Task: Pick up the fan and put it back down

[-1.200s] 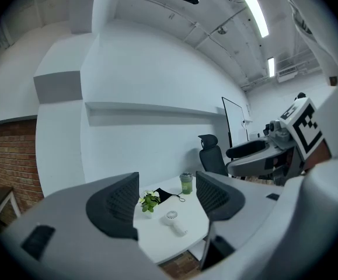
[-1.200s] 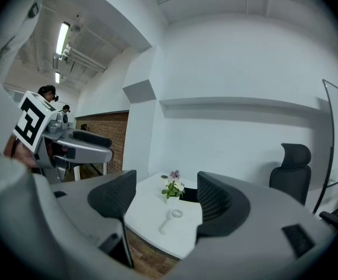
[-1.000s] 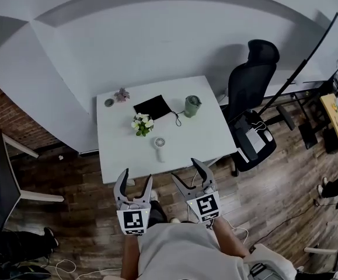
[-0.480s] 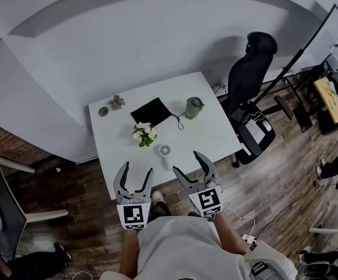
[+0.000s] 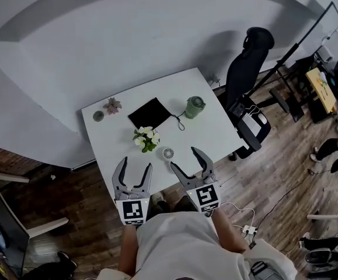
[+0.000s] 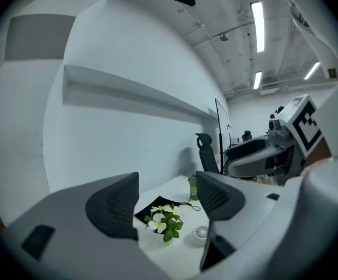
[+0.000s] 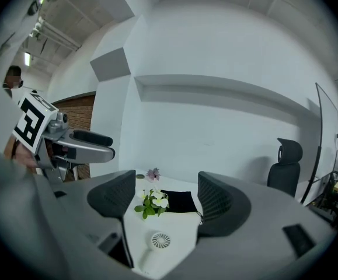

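Seen from above, a person stands at the near edge of a white table (image 5: 107,150) with both arms bent and held close to the body, a gripper in each hand. The two grippers sit side by side in front of the waist, marker cubes toward the person and jaws pointing out at the table.

The left gripper (image 5: 135,164) hovers at the table's near edge. Its jaws are spread wide with nothing between them. The right gripper (image 5: 185,159) reaches slightly farther, with its jaws over the near edge. They too are spread wide and grip nothing.

The fan (image 5: 168,153) lies on the table near that edge, just beyond the right gripper's tips. In the right gripper view it shows low in the gap between the jaws, clear of both.

Past the fan is a small bunch of flowers (image 5: 145,139). Farther back lie a black pouch (image 5: 150,112) and, to its right, a green cup (image 5: 194,106). A black chair (image 5: 247,80) stands off the table's right side.
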Demonstrator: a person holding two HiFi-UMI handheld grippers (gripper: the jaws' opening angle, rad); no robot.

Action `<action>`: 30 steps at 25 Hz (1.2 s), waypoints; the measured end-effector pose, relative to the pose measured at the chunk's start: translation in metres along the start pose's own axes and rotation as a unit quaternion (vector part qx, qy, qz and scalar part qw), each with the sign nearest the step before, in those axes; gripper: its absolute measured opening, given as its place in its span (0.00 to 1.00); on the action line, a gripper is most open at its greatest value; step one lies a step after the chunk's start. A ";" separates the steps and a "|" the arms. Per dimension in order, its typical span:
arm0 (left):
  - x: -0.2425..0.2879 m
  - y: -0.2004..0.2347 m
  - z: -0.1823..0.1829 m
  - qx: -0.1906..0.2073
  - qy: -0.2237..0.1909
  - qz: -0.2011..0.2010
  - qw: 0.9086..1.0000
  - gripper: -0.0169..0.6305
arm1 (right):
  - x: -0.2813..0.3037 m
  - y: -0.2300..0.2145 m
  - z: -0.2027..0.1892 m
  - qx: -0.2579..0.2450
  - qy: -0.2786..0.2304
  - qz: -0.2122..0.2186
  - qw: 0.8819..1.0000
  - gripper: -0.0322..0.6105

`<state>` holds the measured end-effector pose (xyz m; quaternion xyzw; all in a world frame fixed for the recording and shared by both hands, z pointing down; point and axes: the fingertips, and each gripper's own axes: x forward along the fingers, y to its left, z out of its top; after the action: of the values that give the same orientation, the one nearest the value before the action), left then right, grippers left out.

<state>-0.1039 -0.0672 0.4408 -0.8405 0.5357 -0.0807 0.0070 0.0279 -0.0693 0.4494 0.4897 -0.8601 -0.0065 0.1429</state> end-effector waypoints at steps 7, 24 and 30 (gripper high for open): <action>0.022 0.010 -0.030 -0.011 0.018 -0.015 1.000 0.50 | 0.030 -0.003 -0.021 -0.006 0.034 0.000 0.999 0.58; 0.068 0.008 -0.106 -0.047 0.111 -0.016 0.993 0.50 | 0.083 0.002 -0.115 0.012 0.153 0.075 0.985 0.60; 0.077 0.001 -0.136 -0.060 0.152 -0.016 0.986 0.50 | 0.094 0.003 -0.152 0.014 0.193 0.107 0.975 0.61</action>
<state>-0.0926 -0.1267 0.5849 -0.8258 0.5210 -0.1753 -0.1258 0.0186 -0.1272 0.6177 0.3889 -0.8638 0.1154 0.2988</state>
